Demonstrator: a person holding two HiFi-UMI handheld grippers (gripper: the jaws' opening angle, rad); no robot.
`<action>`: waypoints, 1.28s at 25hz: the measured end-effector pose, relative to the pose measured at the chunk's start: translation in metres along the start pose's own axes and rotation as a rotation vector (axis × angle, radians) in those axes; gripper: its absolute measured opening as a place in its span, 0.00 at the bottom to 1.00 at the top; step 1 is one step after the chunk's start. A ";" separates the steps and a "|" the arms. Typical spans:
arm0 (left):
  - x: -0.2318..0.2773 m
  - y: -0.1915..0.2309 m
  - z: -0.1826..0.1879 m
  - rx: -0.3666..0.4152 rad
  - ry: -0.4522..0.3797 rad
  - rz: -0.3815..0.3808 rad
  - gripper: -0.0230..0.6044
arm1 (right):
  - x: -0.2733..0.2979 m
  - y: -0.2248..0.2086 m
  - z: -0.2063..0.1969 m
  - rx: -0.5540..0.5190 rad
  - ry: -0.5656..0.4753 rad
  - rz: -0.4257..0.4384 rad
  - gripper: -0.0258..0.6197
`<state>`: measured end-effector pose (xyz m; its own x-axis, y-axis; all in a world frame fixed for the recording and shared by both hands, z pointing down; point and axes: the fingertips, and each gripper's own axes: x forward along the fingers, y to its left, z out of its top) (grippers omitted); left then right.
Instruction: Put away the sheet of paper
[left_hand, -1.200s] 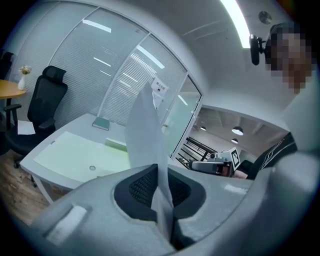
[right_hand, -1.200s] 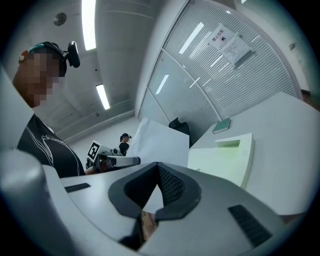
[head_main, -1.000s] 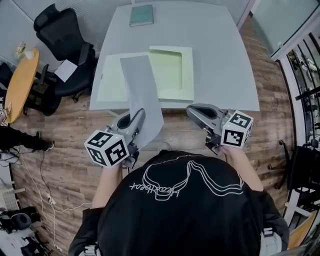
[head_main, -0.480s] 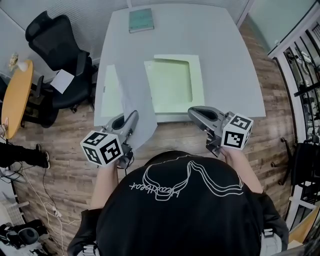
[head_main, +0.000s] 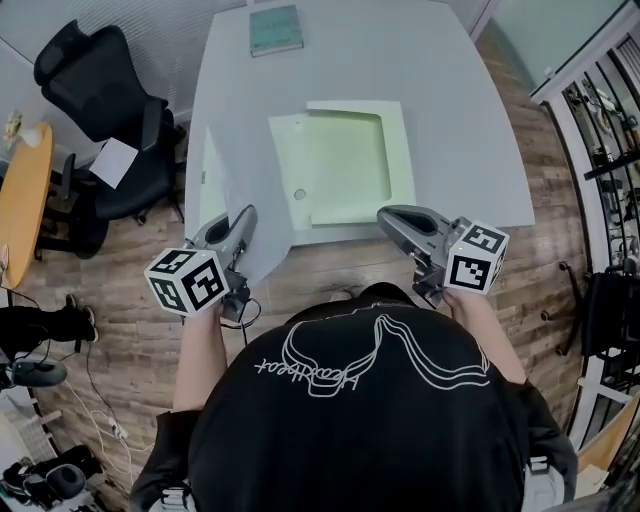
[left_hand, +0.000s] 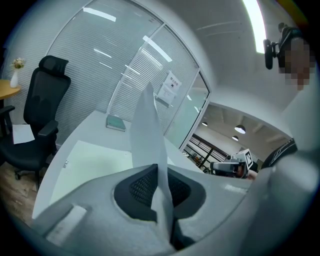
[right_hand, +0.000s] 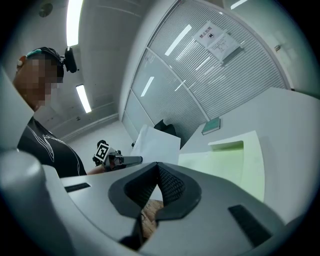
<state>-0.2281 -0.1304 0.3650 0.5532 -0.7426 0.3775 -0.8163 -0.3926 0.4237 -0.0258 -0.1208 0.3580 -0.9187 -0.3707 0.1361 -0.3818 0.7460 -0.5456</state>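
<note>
The sheet of paper (head_main: 255, 200) is white and stands up on edge over the table's near left side. My left gripper (head_main: 243, 222) is shut on its lower corner, just off the table's front edge. In the left gripper view the sheet (left_hand: 147, 130) rises straight up from between the pinched jaws (left_hand: 159, 172). A pale green folder (head_main: 345, 165) lies open on the white table (head_main: 450, 100), right of the sheet. My right gripper (head_main: 388, 218) hovers at the front edge near the folder's corner, shut with nothing in it (right_hand: 157, 172). It looks across at the sheet (right_hand: 157, 145).
A teal book (head_main: 275, 30) lies at the table's far edge. A black office chair (head_main: 95, 90) stands left of the table with a loose paper (head_main: 113, 160) on its seat. Further left is a round wooden table (head_main: 20, 195). Wooden floor lies below the grippers.
The left gripper has moved left and slightly back with the sheet, which has swung off the folder toward the table's left side. The right gripper has hardly moved.
</note>
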 end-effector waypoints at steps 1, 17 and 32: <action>0.001 0.003 0.001 -0.008 -0.001 -0.001 0.05 | -0.001 -0.002 -0.001 0.005 0.000 -0.005 0.05; 0.029 0.049 0.014 -0.127 0.026 -0.029 0.05 | 0.021 -0.063 0.004 0.120 0.019 -0.047 0.05; 0.087 0.068 0.021 -0.282 0.081 -0.101 0.05 | 0.040 -0.129 0.009 0.257 0.037 -0.037 0.05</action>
<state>-0.2388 -0.2327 0.4096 0.6496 -0.6576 0.3816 -0.6846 -0.2877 0.6697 -0.0122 -0.2375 0.4263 -0.9093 -0.3714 0.1877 -0.3819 0.5656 -0.7309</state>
